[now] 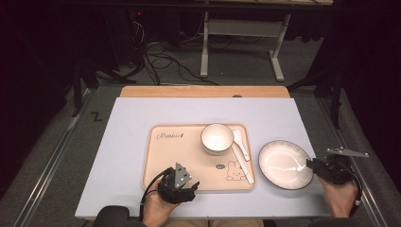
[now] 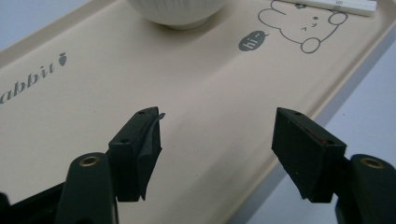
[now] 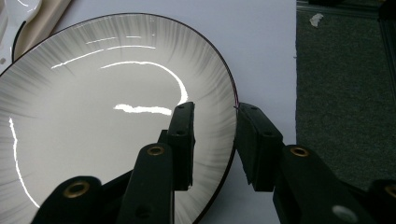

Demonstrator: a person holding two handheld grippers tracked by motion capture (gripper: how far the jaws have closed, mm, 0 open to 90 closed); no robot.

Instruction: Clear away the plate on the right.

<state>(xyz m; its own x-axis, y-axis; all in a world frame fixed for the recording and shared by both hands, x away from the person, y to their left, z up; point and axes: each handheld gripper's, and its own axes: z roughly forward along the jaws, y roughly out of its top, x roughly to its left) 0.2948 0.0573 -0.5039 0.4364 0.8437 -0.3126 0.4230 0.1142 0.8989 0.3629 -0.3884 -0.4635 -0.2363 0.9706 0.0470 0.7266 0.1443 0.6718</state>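
Left to right across the worktop (image 1: 123, 156). The left tongs (image 1: 189, 185) hover over the near edge of the beige tray (image 1: 161, 163), jaws wide with nothing between them. On the tray stand a white bowl (image 1: 217, 138) and, just to its right, a white spoon (image 1: 239, 140) and a long white utensil (image 1: 242, 163), lying near the tray's right rim. Right of the tray, on the bare worktop, rests the grey-rimmed plate (image 1: 285, 164). The right tongs (image 3: 214, 140) straddle its right rim at a middling gap, one jaw over the plate's inside, one outside the rim; whether the pads press cannot be told.

Risk, as judged: a glossy, shallow rim held at one edge may slip or tip when lifted. The tray's raised rim and the utensils stand between the plate and the tray's free space.
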